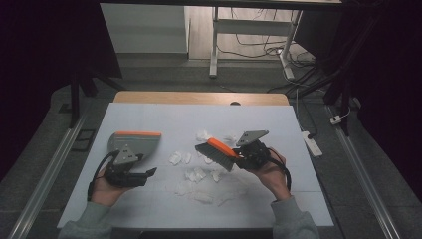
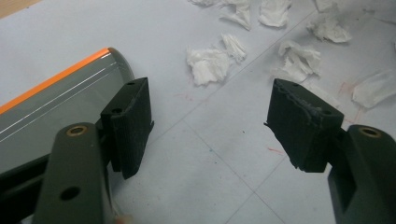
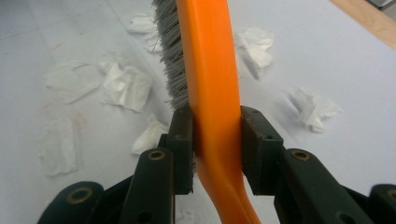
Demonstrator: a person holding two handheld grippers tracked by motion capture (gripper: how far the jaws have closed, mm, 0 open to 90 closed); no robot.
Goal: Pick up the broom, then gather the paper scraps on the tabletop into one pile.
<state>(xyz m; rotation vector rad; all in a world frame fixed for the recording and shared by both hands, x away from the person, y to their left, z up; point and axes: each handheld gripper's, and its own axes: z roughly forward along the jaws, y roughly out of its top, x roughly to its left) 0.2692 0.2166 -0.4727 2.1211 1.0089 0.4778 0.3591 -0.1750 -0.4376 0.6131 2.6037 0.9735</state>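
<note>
- My right gripper [image 3: 215, 140] is clamped on the orange plastic handle of the hand brush with grey bristles [image 1: 217, 153]; its jaws press the handle from both sides, and the bristle head hangs above the middle of the white table sheet [image 1: 149, 199].
- My left gripper [image 2: 210, 116] stands wide apart with nothing between its pads, only bare sheet. It sits just beside the grey plastic dustpan with the orange edge [image 1: 134, 142], which lies flat on the sheet at the left.
- The scraps of crumpled white tissue [image 1: 195, 174] lie scattered between the dustpan and the brush, some under the bristles, some nearer to me.
- Risk: the dustpan is not held. If I sweep toward it now, I judge the bristles would push it away and scraps would slide under its lip.
- Risk: the grip sits on a narrow, curved handle; a hard stroke could twist the brush in the jaws.
- Risk: the tissue is light, so a fast sweep may flick pieces off the sheet.
- The right gripper view shows the pads squeezing the handle, which the high view leaves too small to judge.
- The left gripper view shows the empty gap; the high view shows the whole spread of scraps and both hands.
</note>
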